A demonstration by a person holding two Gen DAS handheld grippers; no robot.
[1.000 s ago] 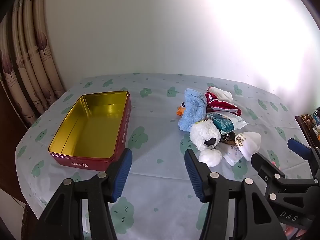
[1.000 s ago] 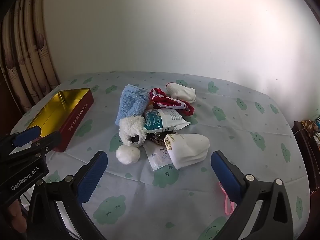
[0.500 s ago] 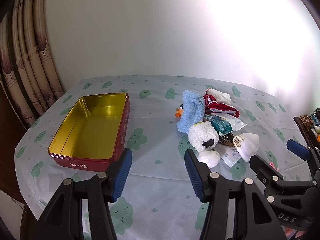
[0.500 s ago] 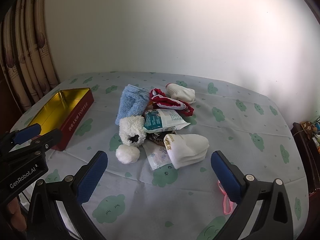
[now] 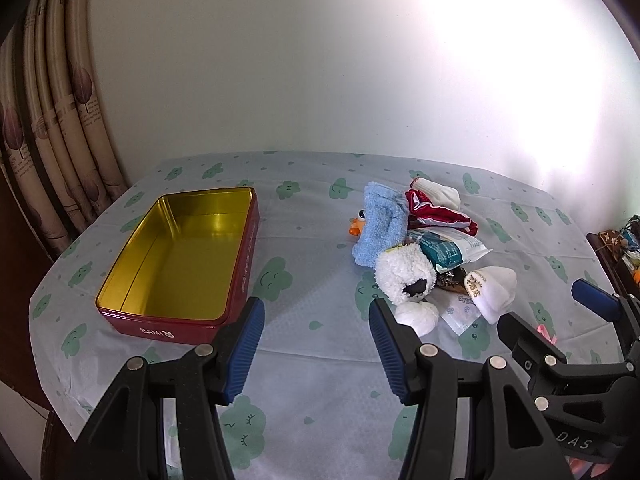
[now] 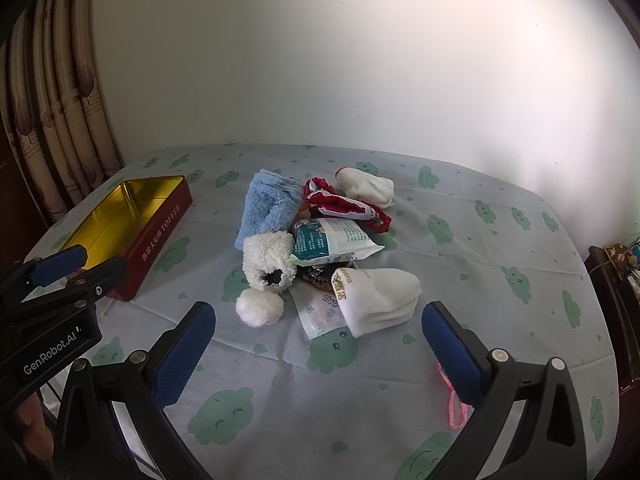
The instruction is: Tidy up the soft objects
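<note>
Both grippers hang above the near edge of the table with nothing in them: the left gripper [image 5: 316, 334] has its jaws spread apart, and the right gripper [image 6: 318, 330] is spread wider still. The soft things lie in one heap at the middle of the right wrist view: a folded white sock [image 6: 380, 300] nearest the camera, a fluffy white sock [image 6: 270, 262] with a pompom [image 6: 259, 307] to its left, a blue towel [image 6: 270, 206] behind that, then a red garment [image 6: 344, 204] and a white glove [image 6: 366, 188] at the back. Among them sit a plastic packet [image 6: 332, 240] and a flat sachet [image 6: 320, 312], which are probably not meant to go along. The open tin [image 5: 180, 258], bare inside, fills the left middle of the left wrist view, well apart from the heap. The first pick looks due. The folded white sock seems the easiest start, since it lies free on the near side; the right gripper should straddle its thick folded end and close on all layers, keeping clear of the sachet partly under it.
</note>
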